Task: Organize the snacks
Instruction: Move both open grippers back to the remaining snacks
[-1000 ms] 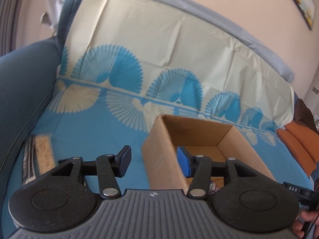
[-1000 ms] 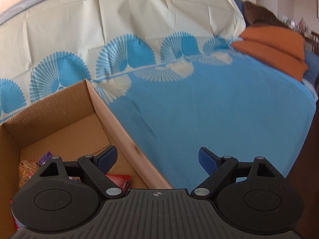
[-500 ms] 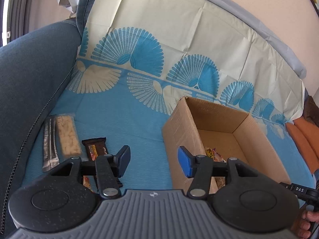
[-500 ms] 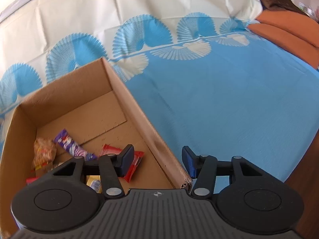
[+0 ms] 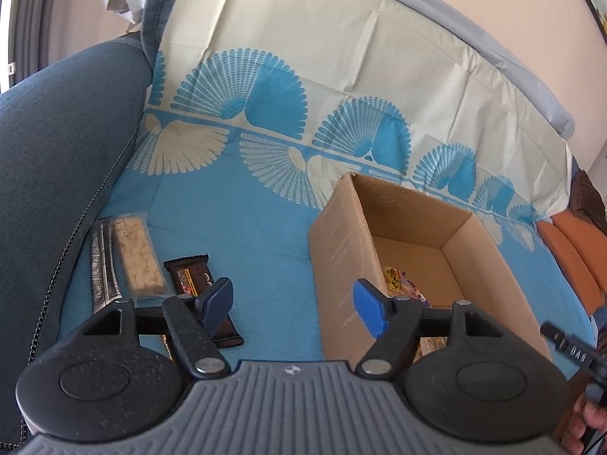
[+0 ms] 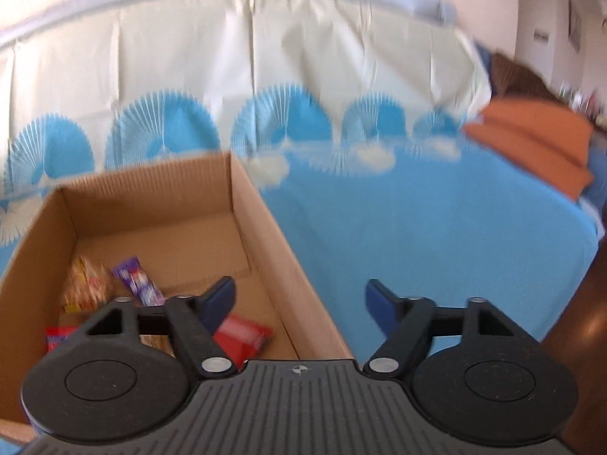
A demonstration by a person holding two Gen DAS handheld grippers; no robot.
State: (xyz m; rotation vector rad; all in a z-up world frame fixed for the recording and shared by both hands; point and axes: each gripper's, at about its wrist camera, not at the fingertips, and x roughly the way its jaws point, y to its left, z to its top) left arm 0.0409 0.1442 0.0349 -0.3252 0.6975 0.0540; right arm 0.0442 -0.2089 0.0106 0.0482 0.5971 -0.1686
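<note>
An open cardboard box (image 5: 343, 242) (image 6: 261, 227) stands on the blue sofa cover. Inside lie several snacks: a purple wrapper (image 6: 138, 280), a red pack (image 6: 242, 335) and a yellow-orange pack (image 6: 85, 284). Left of the box on the cover lie a dark chocolate bar (image 5: 191, 275), a pale cereal bar (image 5: 136, 254) and a dark striped bar (image 5: 100, 265). My left gripper (image 5: 294, 305) hovers between the chocolate bar and the box, its jaws opening with nothing between them. My right gripper (image 6: 299, 301) straddles the box's right wall above it, jaws opening, empty.
A dark blue sofa arm (image 5: 57, 159) rises at the left. The cream and blue patterned cover (image 5: 303, 87) runs up the backrest. Orange cushions (image 6: 531, 140) lie at the far right. A person's hand (image 5: 592, 417) shows at the lower right of the left wrist view.
Both grippers' jaws have spread wider than half a second ago. The left view swung left and back, bringing the loose bars on the cover into sight. The right view lifted and shifted over the box, now blurred.
</note>
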